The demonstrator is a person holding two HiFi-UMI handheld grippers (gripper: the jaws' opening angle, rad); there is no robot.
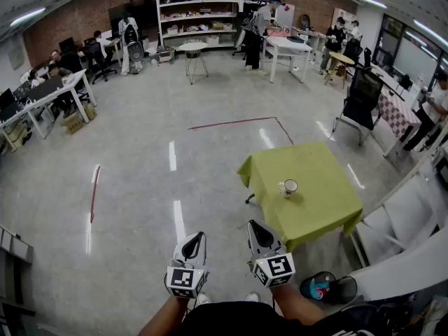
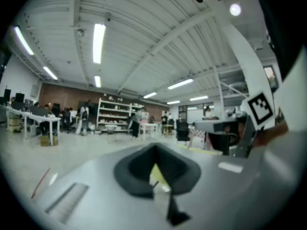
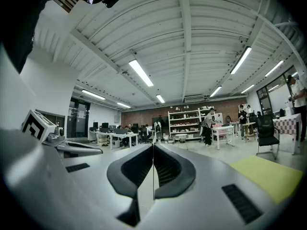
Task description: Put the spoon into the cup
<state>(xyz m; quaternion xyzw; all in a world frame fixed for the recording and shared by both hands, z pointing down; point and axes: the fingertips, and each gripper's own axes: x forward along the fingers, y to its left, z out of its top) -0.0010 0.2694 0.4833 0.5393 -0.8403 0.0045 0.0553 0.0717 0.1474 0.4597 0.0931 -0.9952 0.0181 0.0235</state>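
Observation:
A white cup stands near the middle of a small table with a yellow-green cloth, ahead of me and to the right. A small pale thing touches the cup's left side; I cannot tell whether it is the spoon or the cup's handle. Both grippers are held level at waist height, well short of the table. My left gripper is shut and holds nothing. The right gripper is also shut and empty, with the table's cloth to its right.
White panels lean beside the table's right edge. A blue and pink object lies on the floor by my right foot. A black chair stands beyond the table. Desks with people and shelves line the far walls.

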